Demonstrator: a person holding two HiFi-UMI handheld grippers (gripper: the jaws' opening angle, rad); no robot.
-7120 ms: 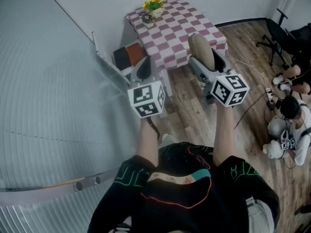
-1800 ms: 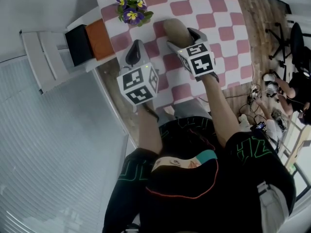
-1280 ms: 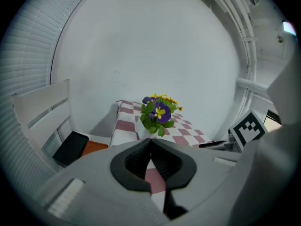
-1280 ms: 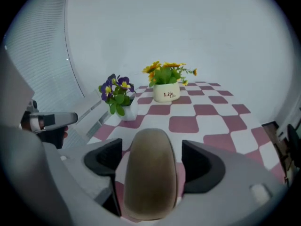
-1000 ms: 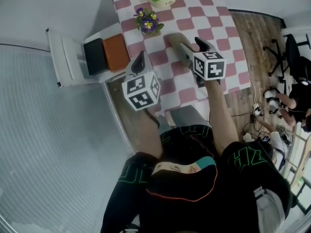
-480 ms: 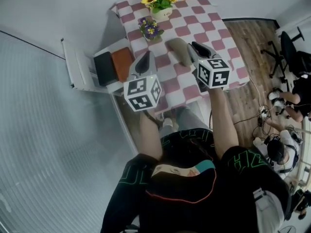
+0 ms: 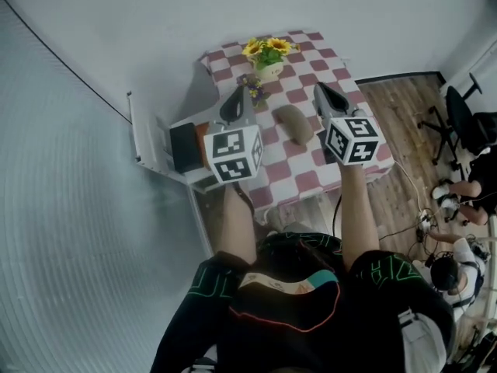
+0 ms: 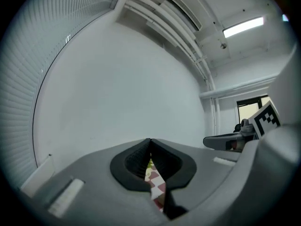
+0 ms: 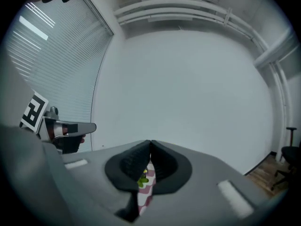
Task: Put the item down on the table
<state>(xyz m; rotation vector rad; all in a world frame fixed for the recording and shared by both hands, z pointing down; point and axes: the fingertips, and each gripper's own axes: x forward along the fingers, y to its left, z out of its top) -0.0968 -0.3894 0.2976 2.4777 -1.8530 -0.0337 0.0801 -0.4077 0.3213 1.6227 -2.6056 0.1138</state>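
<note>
Item (image 7: 293, 123) – tan, oblong, we can't say what it is – lies flat on the checkered surface (image 7: 309, 182), roughly mid-cloth, in front of the sunflower pot (image 7: 268, 55) and just right of the purple flowers (image 7: 252, 92). Nothing touches it. In the head view it sits between the two tools, nearer the right one and apart from both. The left tool (image 7: 233, 99) is fully closed; in its own view the left tool (image 8: 150, 142) has its pads pressed together with nothing between them, only a sliver of checkered cloth showing below. The right tool (image 7: 321, 91) is the same – the right tool (image 9: 150, 145) has its pads meeting, empty, with a strip of cloth and a bit of green visible under them. Both gripper views look mostly at the white wall, so we judge that both tools are held up off the surface and not down at the item. Task status: we judge the placing done, since the item rests on the surface, looks stable on its long side and no tool is on it. Little is left as far as we see, maybe just pulling the arms back. The black box (image 7: 185, 148) on the white stand left of the surface plays no part.
</note>
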